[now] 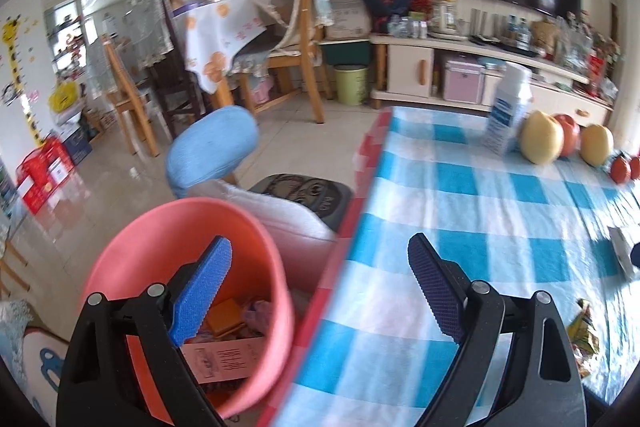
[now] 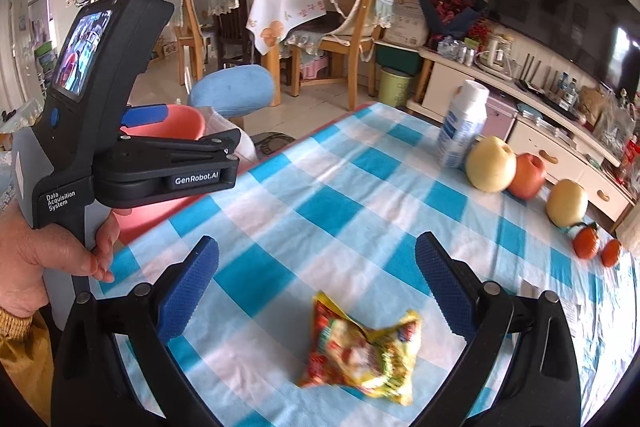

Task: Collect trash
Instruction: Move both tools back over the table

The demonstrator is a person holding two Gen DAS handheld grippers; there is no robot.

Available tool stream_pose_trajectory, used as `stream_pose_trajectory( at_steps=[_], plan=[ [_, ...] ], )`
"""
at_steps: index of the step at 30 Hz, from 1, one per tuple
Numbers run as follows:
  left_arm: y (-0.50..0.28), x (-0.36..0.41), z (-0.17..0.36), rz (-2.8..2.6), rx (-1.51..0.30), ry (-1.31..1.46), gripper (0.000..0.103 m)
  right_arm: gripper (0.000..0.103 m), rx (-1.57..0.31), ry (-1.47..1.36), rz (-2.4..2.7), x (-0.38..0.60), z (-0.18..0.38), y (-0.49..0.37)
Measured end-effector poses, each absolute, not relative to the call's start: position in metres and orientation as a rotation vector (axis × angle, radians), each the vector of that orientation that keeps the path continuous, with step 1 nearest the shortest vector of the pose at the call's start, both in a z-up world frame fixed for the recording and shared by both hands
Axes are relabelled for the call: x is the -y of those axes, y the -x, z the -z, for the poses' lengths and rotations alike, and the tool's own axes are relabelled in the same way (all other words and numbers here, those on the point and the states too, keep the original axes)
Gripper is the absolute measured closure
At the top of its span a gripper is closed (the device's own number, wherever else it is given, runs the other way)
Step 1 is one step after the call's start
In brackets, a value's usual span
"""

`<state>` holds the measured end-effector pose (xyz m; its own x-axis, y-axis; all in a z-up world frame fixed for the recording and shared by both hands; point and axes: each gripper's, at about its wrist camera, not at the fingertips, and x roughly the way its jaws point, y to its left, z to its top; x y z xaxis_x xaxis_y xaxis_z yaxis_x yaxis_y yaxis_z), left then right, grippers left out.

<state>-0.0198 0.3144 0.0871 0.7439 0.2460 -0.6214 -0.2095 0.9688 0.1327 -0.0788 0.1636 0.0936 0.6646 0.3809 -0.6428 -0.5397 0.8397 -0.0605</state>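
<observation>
The crumpled snack wrapper (image 2: 362,351) is lying on the checked tablecloth (image 2: 320,195), right between the wide-open, empty fingers of the right gripper (image 2: 316,291). The left gripper (image 1: 320,291) is spread wide too, holding nothing, hanging over the table edge above the pink bin (image 1: 120,263) with paper scraps inside. Fruit (image 2: 490,165) and a white bottle (image 2: 462,125) sit further back.

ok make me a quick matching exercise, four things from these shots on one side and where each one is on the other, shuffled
Things:
1. snack wrapper
2. pink bucket
3. white bottle
4. left tongs

Places:
A. beside the table edge, paper trash inside
B. open, over the bucket and the table edge
C. on the checked cloth between the open right tongs
D. upright next to a yellow pear

Pairs: 1-C, 2-A, 3-D, 4-B
</observation>
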Motion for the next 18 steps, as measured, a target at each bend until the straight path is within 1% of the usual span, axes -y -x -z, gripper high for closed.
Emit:
stream_pose_trajectory(
  at_steps=[18],
  plan=[
    [0.032,-0.233,-0.073,0.130,-0.698,-0.055,0.014,0.004,-0.635,0.152,-0.423,-0.056,-0.099,0.090]
  ],
)
